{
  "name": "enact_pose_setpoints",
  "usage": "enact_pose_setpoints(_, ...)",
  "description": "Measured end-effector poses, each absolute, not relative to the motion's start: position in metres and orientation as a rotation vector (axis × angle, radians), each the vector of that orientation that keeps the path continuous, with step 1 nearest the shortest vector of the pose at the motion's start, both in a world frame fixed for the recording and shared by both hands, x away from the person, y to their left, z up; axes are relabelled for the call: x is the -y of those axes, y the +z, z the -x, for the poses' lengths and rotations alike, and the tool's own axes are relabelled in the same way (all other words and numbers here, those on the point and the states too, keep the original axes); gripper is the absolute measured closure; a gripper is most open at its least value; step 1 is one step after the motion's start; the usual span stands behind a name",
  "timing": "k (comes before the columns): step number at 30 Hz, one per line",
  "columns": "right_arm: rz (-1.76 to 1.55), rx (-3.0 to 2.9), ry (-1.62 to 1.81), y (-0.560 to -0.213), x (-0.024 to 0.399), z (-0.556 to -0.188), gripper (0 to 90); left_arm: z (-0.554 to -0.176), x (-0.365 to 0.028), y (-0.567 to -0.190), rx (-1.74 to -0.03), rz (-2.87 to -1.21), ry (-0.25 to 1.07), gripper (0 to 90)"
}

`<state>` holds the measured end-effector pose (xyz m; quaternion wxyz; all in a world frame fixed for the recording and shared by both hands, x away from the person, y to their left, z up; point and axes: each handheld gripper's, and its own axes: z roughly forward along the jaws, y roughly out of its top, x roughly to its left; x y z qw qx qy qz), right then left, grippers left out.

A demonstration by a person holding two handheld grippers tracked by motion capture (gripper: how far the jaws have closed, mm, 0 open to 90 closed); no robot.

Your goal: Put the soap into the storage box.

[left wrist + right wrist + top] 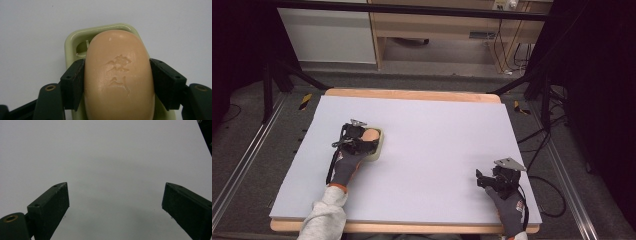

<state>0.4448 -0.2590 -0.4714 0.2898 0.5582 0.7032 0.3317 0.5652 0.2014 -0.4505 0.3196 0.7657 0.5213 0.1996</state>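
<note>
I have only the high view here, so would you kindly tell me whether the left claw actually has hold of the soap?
Observer: Yes. In the left gripper view the left claw has a jaw pressed on each long side of the soap.
Operator: Thank you. Is the soap in the dish?
Observer: It sits over the pale green dish; I cannot tell whether it is resting in it or lifted.
Operator: Anything marked on the soap?
Observer: Characters are embossed on its top face.
Operator: And is the right claw holding anything?
Observer: No. In the right gripper view the right claw is wide open over the bare white table.
</note>
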Motion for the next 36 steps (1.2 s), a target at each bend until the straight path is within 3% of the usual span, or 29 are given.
enact_pose_setpoints(20, -1.489, -1.872, 0.885, -0.471, 0.260, -0.444, 7.6, -0.561, -0.201, -0.445, -1.359, -2.014, 0.519, 27.1)
enact_pose_setpoints(36, -1.499, -1.842, 0.883, -0.470, 0.264, -0.443, 7.5, -0.536, -0.206, -0.423, -1.268, -1.944, 0.535, 26.8)
